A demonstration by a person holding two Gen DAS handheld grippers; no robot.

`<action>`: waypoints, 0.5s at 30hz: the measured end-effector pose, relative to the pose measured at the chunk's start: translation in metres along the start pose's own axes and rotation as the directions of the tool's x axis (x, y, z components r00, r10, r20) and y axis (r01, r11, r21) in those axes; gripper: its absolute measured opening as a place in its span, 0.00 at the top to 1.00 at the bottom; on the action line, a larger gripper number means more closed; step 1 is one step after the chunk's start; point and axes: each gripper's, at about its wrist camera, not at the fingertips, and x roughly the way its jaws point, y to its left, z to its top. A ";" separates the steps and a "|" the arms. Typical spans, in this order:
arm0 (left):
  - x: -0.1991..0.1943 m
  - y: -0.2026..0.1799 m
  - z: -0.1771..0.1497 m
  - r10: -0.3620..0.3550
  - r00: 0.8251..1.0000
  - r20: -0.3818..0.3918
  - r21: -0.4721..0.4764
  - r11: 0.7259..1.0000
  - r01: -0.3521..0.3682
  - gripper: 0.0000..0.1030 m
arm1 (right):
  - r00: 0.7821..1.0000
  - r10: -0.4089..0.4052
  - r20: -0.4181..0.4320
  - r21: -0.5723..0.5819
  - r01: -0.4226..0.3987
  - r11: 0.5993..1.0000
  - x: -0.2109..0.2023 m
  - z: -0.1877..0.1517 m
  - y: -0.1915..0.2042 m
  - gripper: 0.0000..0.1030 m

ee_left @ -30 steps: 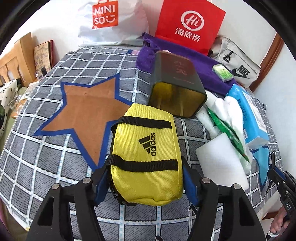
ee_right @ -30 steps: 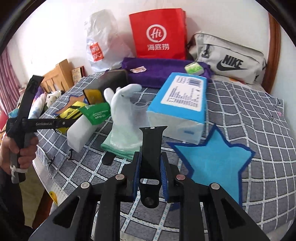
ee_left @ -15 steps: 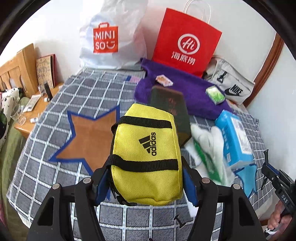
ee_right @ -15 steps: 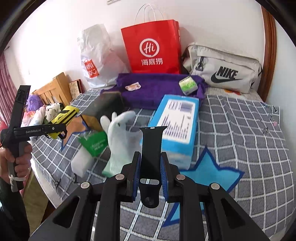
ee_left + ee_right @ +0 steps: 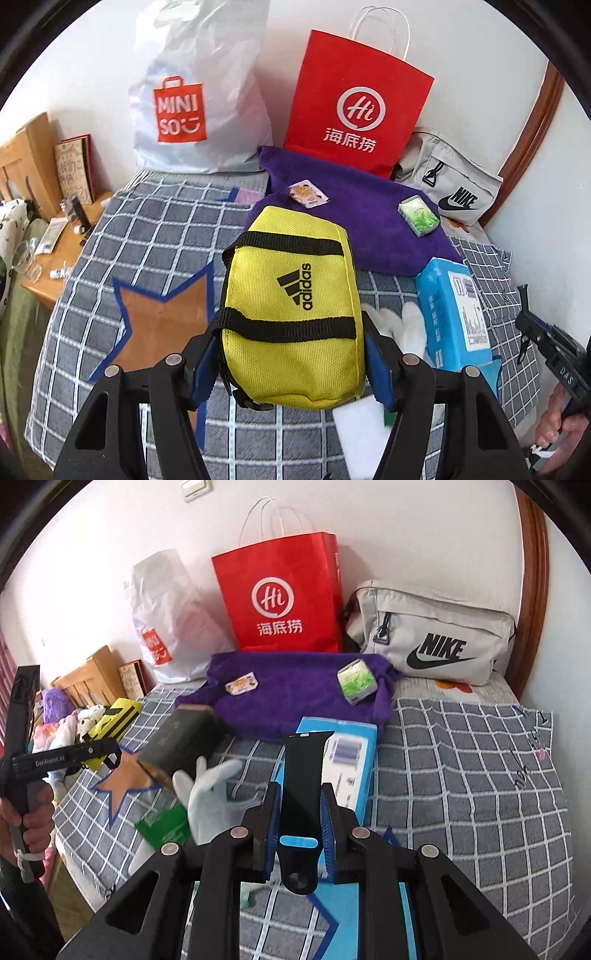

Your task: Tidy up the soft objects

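A bed (image 5: 155,236) with a grey checked cover stands against a white wall. At its far edge lie a purple towel (image 5: 369,218), a red paper bag (image 5: 354,103) and a grey Nike bag (image 5: 436,635). The left gripper (image 5: 291,354) has its jaws clamped on a yellow pouch (image 5: 291,314), held above the bed. The right gripper (image 5: 301,819) has narrow jaws pinching a black watch strap (image 5: 303,775) upright above a blue tissue pack (image 5: 347,760).
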 end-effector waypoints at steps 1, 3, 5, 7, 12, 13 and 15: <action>0.002 -0.001 0.003 -0.002 1.000 -0.002 0.005 1.000 0.002 0.37 | 1.000 -0.003 0.003 0.000 0.003 1.000 0.002 0.004 -0.001 0.80; 0.007 -0.003 0.010 -0.001 1.000 -0.006 0.013 1.000 0.001 0.37 | 1.000 -0.002 0.011 -0.003 0.002 1.000 0.007 0.013 -0.003 0.80; 0.013 -0.004 0.017 -0.001 1.000 -0.013 0.015 1.000 0.001 0.37 | 1.000 -0.003 0.018 -0.008 0.003 1.000 0.013 0.023 -0.004 0.80; 0.017 -0.004 0.022 -0.003 1.000 -0.017 0.014 1.000 0.003 0.37 | 1.000 -0.004 0.023 -0.013 0.004 1.000 0.019 0.033 -0.005 0.80; 0.029 -0.003 0.039 -0.010 1.000 -0.025 0.010 1.000 0.011 0.37 | 0.999 0.001 0.038 -0.032 0.001 0.999 0.035 0.057 -0.004 0.80; 0.030 -0.002 0.043 -0.009 1.000 -0.025 0.008 1.000 0.009 0.37 | 0.999 0.001 0.041 -0.035 0.000 0.999 0.038 0.062 -0.004 0.80; 0.035 0.000 0.051 -0.013 1.000 -0.024 0.003 1.000 0.013 0.37 | 0.999 0.004 0.047 -0.039 -0.002 0.999 0.046 0.072 -0.005 0.80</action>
